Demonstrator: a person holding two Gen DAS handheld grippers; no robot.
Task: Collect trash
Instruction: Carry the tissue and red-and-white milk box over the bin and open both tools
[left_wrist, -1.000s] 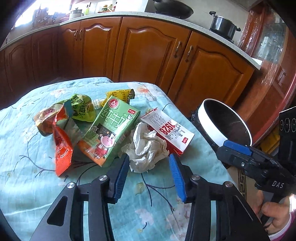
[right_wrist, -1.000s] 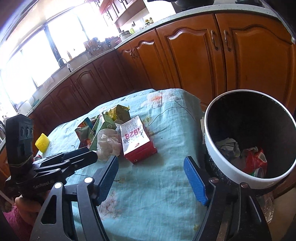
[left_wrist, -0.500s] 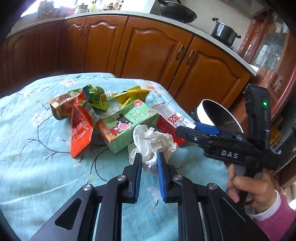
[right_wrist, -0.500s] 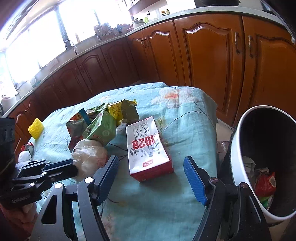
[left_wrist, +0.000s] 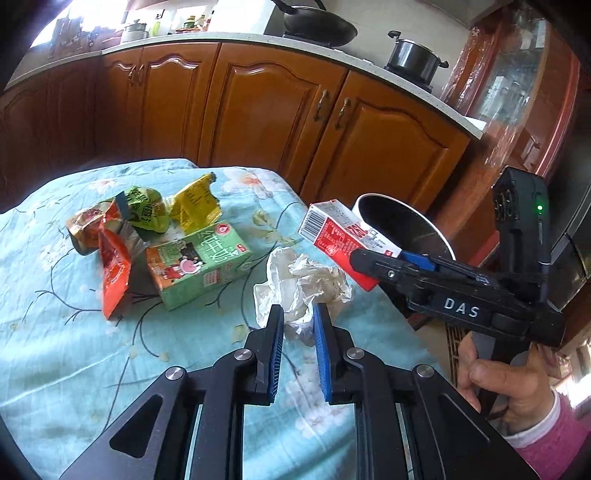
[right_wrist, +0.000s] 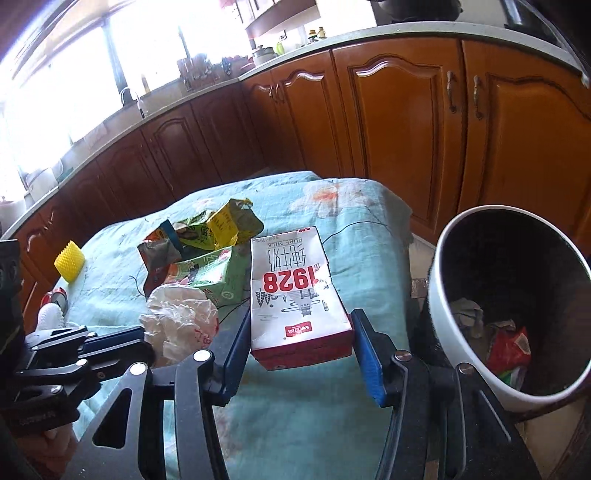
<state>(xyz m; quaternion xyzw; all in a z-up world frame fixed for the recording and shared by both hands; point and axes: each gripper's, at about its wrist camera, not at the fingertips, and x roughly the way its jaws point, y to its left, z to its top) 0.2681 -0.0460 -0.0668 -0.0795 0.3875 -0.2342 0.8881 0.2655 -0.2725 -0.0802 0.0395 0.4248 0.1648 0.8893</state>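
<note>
My left gripper (left_wrist: 298, 314) is shut on a crumpled white paper wad (left_wrist: 306, 280), which rests on the blue floral tablecloth (left_wrist: 74, 350). In the right wrist view the same wad (right_wrist: 181, 325) sits left of the carton. The jaws of my right gripper (right_wrist: 299, 321) are closing, and both blue pads press the sides of the red-and-white "1928" milk carton (right_wrist: 295, 295). In the left wrist view that carton (left_wrist: 332, 229) is tilted up off the cloth beside the bin. The white bin (right_wrist: 443, 295) stands just past the table's right edge, with trash inside.
A green milk carton (left_wrist: 199, 262) lies on the cloth with an orange wrapper (left_wrist: 114, 266), a green wrapper (left_wrist: 144, 208) and a yellow wrapper (left_wrist: 195, 206). A yellow ribbed object (right_wrist: 69, 260) and a can (right_wrist: 55, 295) sit at the far left. Wooden cabinets ring the table.
My left gripper has shut on the paper wad. My right gripper came across to the 1928 carton, narrowed onto its sides and raised it off the cloth.
</note>
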